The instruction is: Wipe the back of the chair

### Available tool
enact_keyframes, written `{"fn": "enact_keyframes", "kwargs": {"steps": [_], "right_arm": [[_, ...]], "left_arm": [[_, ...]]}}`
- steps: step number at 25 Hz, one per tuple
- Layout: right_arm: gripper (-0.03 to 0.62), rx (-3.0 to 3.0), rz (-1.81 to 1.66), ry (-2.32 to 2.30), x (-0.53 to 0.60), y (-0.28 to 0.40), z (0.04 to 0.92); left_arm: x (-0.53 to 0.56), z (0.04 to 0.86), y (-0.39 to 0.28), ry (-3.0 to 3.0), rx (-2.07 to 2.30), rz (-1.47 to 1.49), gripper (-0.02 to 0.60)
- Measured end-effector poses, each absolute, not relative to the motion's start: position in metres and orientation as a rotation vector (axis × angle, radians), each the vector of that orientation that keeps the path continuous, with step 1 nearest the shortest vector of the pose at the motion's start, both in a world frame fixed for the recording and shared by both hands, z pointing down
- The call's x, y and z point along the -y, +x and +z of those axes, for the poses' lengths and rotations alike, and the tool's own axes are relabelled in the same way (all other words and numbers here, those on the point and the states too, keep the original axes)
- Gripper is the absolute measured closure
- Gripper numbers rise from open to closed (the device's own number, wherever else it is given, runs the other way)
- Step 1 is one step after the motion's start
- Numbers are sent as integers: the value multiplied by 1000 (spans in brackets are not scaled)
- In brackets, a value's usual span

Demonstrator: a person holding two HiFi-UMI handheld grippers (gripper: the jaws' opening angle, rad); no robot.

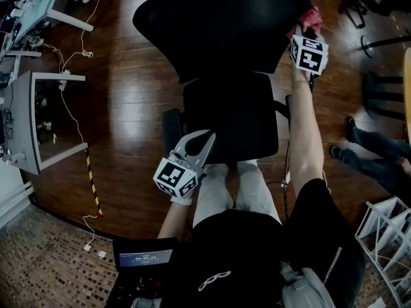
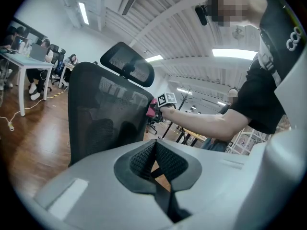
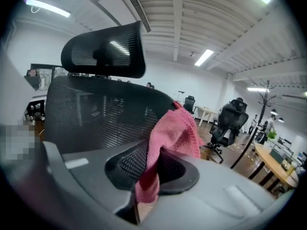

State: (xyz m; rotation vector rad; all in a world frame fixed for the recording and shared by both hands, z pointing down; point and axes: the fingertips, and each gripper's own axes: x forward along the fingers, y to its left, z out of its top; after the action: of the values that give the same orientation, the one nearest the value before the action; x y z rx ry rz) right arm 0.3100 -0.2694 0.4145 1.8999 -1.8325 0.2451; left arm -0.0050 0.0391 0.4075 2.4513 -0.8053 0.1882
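- Chair back (image 1: pixel 218 24), head view: black mesh, ahead of the person. The right gripper (image 1: pixel 307 36) holds a pink cloth (image 1: pixel 313 17) at its right edge. The left gripper (image 1: pixel 205 140) hangs near the seat (image 1: pixel 231 117).
- Left gripper view: jaws pressed together, nothing between them.
- Right gripper view: jaws pinching the cloth beside the mesh.

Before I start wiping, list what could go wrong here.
1. The right gripper pinches only a fold of the pink cloth; rubbing on the mesh chair back might pull it free.
2. The cloth sits at the back's side edge, so a stroke could slip off.
3. The left gripper is shut and empty, steadying nothing; the back may swing away under pressure.
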Motion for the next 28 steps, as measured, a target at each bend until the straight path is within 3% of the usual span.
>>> {"fn": "enact_keyframes", "kwargs": {"steps": [28], "right_arm": [[553,2202,71,1382,282,-14,435]], "left_arm": [[-57,413,-103,2366,994,116,588]]}}
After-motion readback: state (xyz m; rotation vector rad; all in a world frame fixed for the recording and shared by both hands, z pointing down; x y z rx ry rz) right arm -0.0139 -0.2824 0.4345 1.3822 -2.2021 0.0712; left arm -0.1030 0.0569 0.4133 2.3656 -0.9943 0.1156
